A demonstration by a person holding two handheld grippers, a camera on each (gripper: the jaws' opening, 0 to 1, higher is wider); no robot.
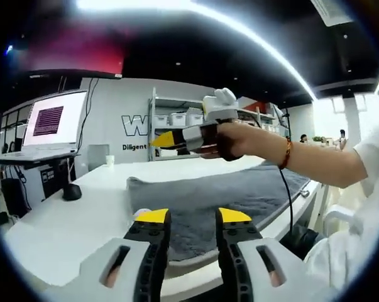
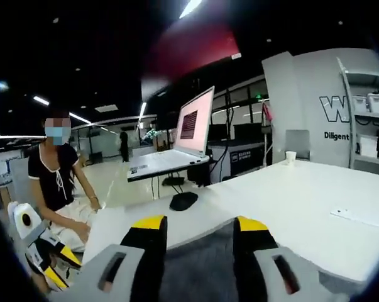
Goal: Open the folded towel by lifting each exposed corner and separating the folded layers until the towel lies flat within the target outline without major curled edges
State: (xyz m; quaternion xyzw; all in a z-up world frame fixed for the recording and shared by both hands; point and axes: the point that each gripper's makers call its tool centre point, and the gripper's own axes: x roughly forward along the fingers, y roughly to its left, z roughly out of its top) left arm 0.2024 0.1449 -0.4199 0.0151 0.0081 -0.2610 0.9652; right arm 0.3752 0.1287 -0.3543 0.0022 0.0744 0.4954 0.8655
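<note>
Your left gripper (image 1: 193,217) hovers with jaws apart over the grey towel (image 1: 233,192) on the white table (image 1: 82,214); your right gripper (image 2: 198,225) is likewise parted, empty.

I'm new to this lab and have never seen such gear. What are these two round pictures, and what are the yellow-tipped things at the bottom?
Each picture comes from a small camera riding on a hand-held gripper; a person holds one in each hand. The yellow-tipped prongs at the bottom are that gripper's own jaws. In the left gripper view, the left gripper is open above the near edge of a grey towel spread on a white table, and the person's hand holds the right gripper in the air over it. In the right gripper view, the right gripper is open with nothing held, looking towards a laptop and a black mouse.
</note>
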